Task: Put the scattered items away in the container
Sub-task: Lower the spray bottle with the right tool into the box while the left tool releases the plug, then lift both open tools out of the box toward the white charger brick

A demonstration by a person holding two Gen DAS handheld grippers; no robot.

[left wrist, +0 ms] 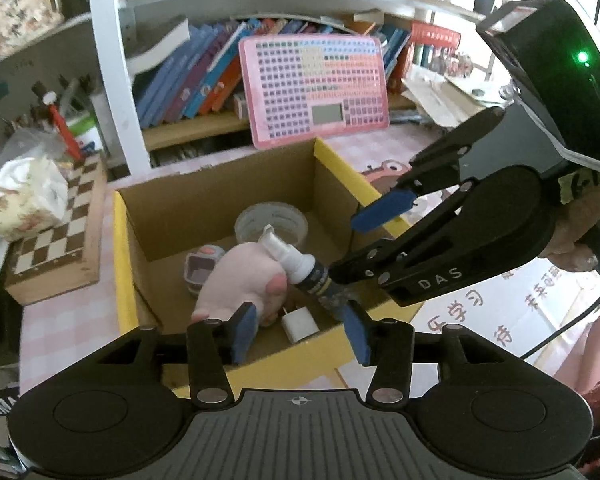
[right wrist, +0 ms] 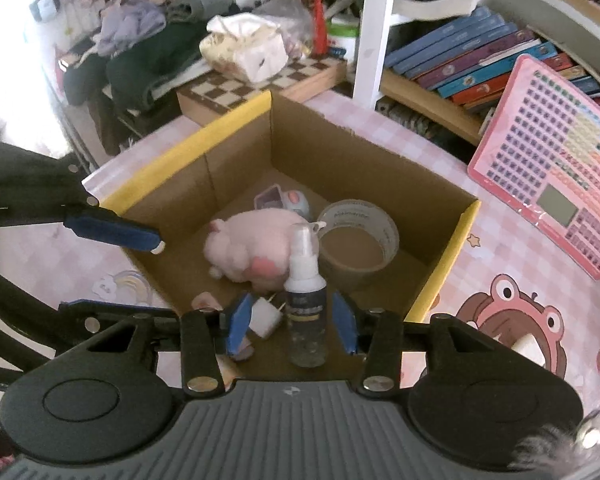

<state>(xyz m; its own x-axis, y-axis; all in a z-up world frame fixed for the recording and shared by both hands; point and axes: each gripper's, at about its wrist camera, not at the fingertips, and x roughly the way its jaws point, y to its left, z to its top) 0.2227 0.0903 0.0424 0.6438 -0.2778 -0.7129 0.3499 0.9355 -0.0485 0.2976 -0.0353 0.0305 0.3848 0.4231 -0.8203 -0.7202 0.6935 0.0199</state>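
A cardboard box with yellow rims stands open on the pink table. Inside lie a tape roll, a pink plush pig, a small pink-and-blue gadget and a white plug. A spray bottle leans in the box's near corner between the pads of my right gripper, with gaps on both sides. My left gripper hovers open over the near rim, with nothing gripped.
A chessboard with a tissue pack on it sits beside the box. A pink toy keyboard leans on the bookshelf behind. A white post rises by the box. A hand holds the right gripper.
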